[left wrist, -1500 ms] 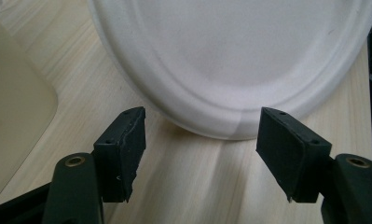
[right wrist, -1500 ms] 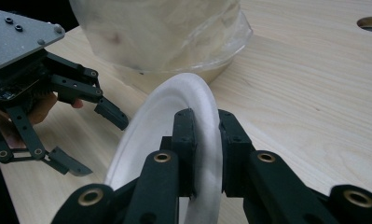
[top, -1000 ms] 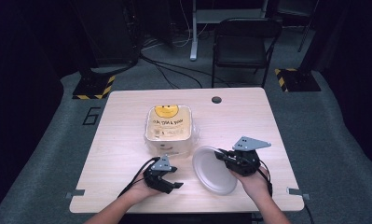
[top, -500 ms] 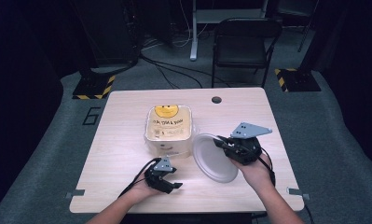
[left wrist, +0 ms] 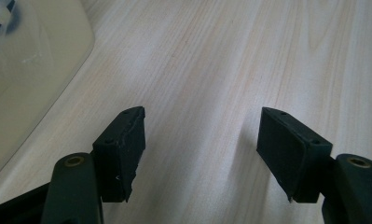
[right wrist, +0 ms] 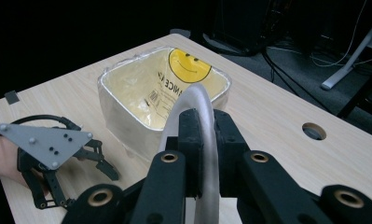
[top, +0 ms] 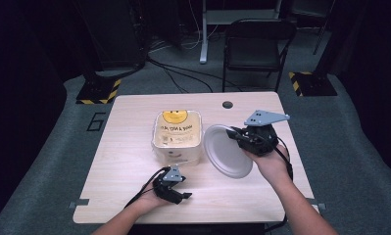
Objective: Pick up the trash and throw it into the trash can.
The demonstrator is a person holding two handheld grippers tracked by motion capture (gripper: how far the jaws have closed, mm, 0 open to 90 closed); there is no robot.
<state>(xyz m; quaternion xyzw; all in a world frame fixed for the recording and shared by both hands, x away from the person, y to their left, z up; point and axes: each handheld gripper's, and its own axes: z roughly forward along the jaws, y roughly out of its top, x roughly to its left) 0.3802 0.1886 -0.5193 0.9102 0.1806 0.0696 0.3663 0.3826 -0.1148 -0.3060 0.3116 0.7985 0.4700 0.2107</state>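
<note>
Left gripper [top: 183,195] low on the near worktop [top: 124,166], jaws spread, nothing between them. Right gripper [top: 237,137] pinches the rim of the white plate [top: 227,152], holding it tilted above the worktop just right of the bag-lined bin [top: 178,137].

Pale wood-grain tabletop [top: 134,161], rectangular, with a round cable hole [top: 227,104] near the far edge. Grey carpet floor [top: 350,147] all around, marked with a dark "6" [top: 96,121] beside the left far corner. Beyond the far edge, a black folding chair [top: 254,51] facing the tabletop. Two black bases edged in yellow-and-black hazard tape: one far left [top: 99,91], one far right [top: 313,84]. Black cables [top: 183,73] snaking across the carpet. A white stand foot [top: 203,54] farther back. Dim, dark surroundings; light falling mainly on the tabletop.
</note>
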